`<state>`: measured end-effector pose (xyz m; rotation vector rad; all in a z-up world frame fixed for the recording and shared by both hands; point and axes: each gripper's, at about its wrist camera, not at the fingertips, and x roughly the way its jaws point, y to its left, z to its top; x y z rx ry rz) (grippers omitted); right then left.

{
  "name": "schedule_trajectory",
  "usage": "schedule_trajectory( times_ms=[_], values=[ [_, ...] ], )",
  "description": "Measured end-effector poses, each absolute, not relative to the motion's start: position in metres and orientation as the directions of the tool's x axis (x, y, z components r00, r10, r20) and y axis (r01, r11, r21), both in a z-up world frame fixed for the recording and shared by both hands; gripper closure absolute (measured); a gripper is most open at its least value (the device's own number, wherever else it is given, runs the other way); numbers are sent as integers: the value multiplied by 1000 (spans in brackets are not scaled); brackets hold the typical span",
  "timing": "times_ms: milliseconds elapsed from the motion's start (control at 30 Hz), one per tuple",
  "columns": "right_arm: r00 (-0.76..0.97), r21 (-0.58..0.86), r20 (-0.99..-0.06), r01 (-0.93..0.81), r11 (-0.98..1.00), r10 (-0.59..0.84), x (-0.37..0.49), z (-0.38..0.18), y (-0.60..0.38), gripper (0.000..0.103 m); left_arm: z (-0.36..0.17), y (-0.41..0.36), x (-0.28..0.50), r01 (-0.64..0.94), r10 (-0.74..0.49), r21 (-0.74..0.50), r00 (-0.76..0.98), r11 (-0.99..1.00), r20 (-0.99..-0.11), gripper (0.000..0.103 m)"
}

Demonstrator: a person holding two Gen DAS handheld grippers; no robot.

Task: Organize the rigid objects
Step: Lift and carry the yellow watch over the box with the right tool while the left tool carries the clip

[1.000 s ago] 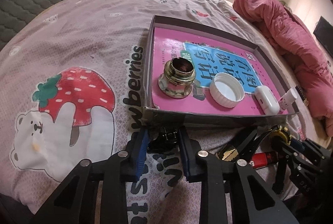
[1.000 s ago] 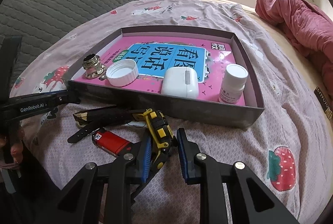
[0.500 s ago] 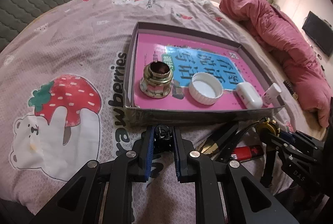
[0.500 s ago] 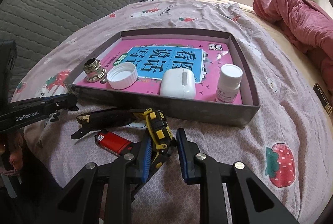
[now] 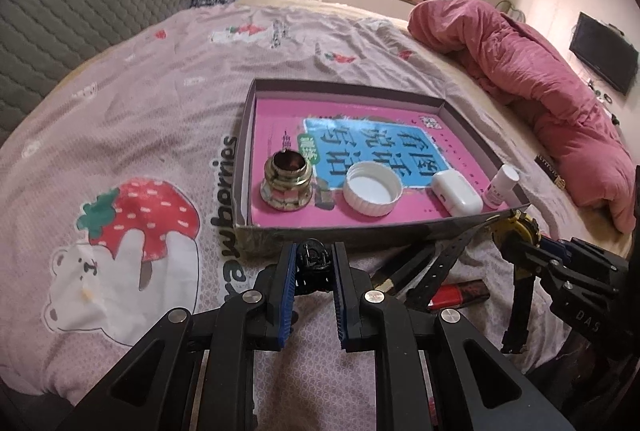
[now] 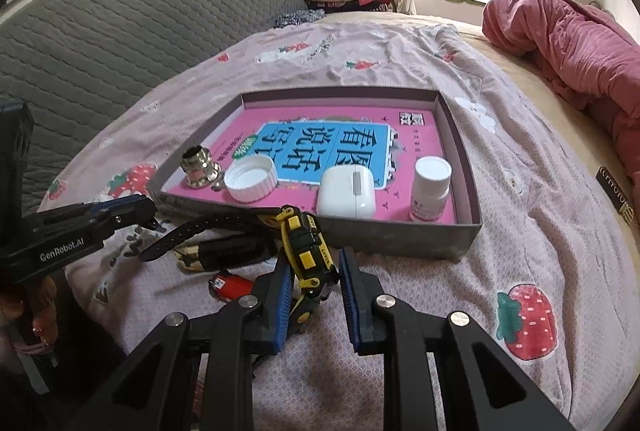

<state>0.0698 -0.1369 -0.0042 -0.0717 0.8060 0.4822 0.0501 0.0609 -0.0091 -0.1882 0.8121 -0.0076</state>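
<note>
Clamping a small black clip [image 5: 314, 258], left gripper [image 5: 314, 267] near tray [image 5: 260, 231].

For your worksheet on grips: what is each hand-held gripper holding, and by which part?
Left hand-held gripper: a small black clip, pinched by its sides. Right hand-held gripper: a yellow-and-black tape measure, by its sides.
</note>
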Motion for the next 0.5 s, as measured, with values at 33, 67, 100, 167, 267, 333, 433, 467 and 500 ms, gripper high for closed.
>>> schedule_trajectory(
  times_ms=[33, 67, 100, 167, 267, 333, 433, 467, 500],
  values=[
    [595, 127, -700, -441, 888, 396, 69, -2, -138, 80, -7, 60, 48, -57, -84, -173, 698, 983, -711, 86],
    [598, 130, -695, -442, 888, 399, 69, -1, -138, 80, -6, 60, 48, -51, -90, -176, 704, 983, -704, 86],
    [603, 129, -690, -441, 888, 400, 68, 1, -138, 80, -4, 59, 48, -46, -91, -175, 709, 984, -700, 86],
    [614, 132, -679, -437, 890, 402, 68, 4, -140, 80, -2, 56, 46, -37, -84, -159, 720, 987, -689, 86],
    [631, 142, -662, -424, 894, 405, 68, 8, -144, 80, 2, 53, 44, -23, -79, -141, 736, 990, -672, 86],
    [644, 150, -651, -410, 900, 402, 70, 11, -149, 80, 4, 51, 44, -15, -84, -142, 744, 990, -663, 86],
    [662, 159, -637, -389, 908, 395, 72, 14, -154, 80, 5, 50, 43, -10, -81, -135, 752, 991, -654, 86],
    [667, 164, -632, -381, 910, 394, 73, 15, -156, 80, 6, 50, 43, -9, -83, -137, 755, 991, -650, 86],
    [671, 169, -629, -375, 911, 393, 74, 16, -158, 80, 6, 50, 43, -9, -82, -136, 756, 991, -650, 86]
  ],
)
